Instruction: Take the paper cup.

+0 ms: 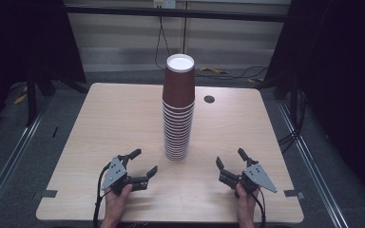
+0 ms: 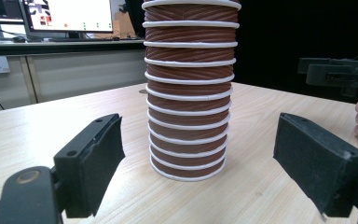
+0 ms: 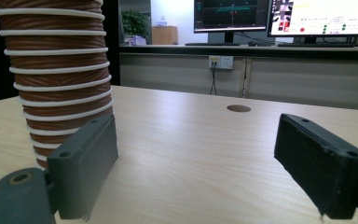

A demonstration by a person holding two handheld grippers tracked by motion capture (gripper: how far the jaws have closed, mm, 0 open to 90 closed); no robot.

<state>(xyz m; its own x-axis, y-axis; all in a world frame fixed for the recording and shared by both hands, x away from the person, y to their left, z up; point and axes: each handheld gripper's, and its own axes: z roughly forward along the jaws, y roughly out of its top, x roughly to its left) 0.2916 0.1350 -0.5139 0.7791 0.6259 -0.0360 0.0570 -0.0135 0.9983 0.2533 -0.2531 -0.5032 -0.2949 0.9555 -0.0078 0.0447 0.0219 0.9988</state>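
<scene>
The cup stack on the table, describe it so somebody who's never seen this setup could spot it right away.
Start at the light wooden table; near its middle, ahead of the two hand-held grippers, rises the stack of cups. The cups are nested upside down, reddish brown with ribbed sides. White rims ring the tower all the way up to a white round top, and it is the one tall thing standing on the table.

Wooden table (image 1: 114, 118) — round hole (image 1: 209, 99); monitors (image 3: 279, 14) behind, perhaps two.

Cup stack (image 1: 177, 109) standing mid-table (image 1: 104, 123), left gripper (image 1: 140, 162) near its front-left, right gripper (image 1: 229, 160) front-right, both apart from it.
</scene>
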